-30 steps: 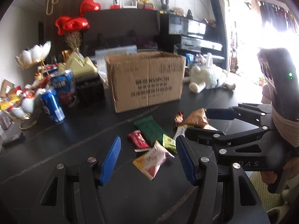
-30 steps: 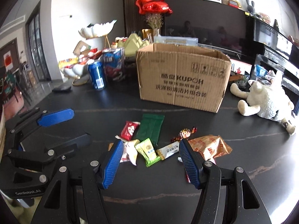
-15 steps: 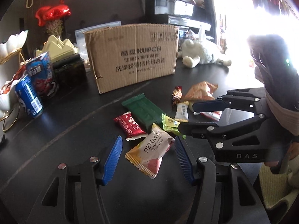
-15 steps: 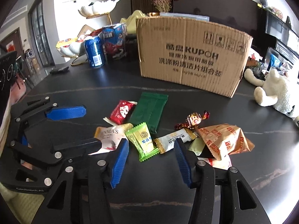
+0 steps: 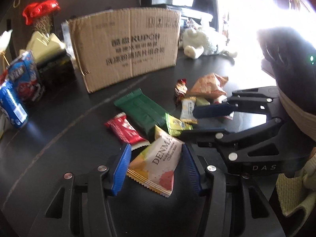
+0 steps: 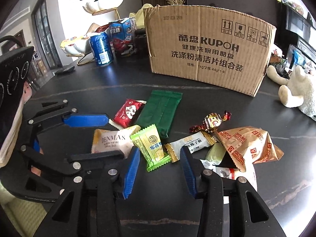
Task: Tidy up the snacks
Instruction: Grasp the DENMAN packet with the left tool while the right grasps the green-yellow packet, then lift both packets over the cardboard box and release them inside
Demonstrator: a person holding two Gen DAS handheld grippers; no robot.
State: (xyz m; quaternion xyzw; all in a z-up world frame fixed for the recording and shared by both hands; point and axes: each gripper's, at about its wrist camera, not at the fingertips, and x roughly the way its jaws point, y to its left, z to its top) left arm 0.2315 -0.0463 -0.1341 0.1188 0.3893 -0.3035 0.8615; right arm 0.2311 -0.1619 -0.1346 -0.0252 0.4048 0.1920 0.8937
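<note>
Several wrapped snacks lie on the black table (image 5: pixel 59 138) before a cardboard box (image 5: pixel 126 47). My left gripper (image 5: pixel 156 167) is open, its blue fingers on either side of the white DENMAS packet (image 5: pixel 160 162), which also shows in the right wrist view (image 6: pixel 110 142). My right gripper (image 6: pixel 160 169) is open around the light green candy packet (image 6: pixel 153 148). Near them lie a red packet (image 6: pixel 128 113), a dark green packet (image 6: pixel 160 112), a white candy (image 6: pixel 191 143), a foil-wrapped chocolate (image 6: pixel 212 121) and an orange biscuit bag (image 6: pixel 246 146).
A blue can (image 6: pixel 100 48), a blue snack carton (image 6: pixel 123 37) and a white shell-shaped stand (image 6: pixel 104 3) crowd the far left. A white plush toy (image 6: pixel 298 90) lies right of the box (image 6: pixel 207 47). The right gripper shows at the right in the left wrist view (image 5: pixel 209 118).
Both grippers have moved forward and down to the snacks. The left one now straddles the DENMAS packet, the right one the light green packet, and its jaws have narrowed a little.
</note>
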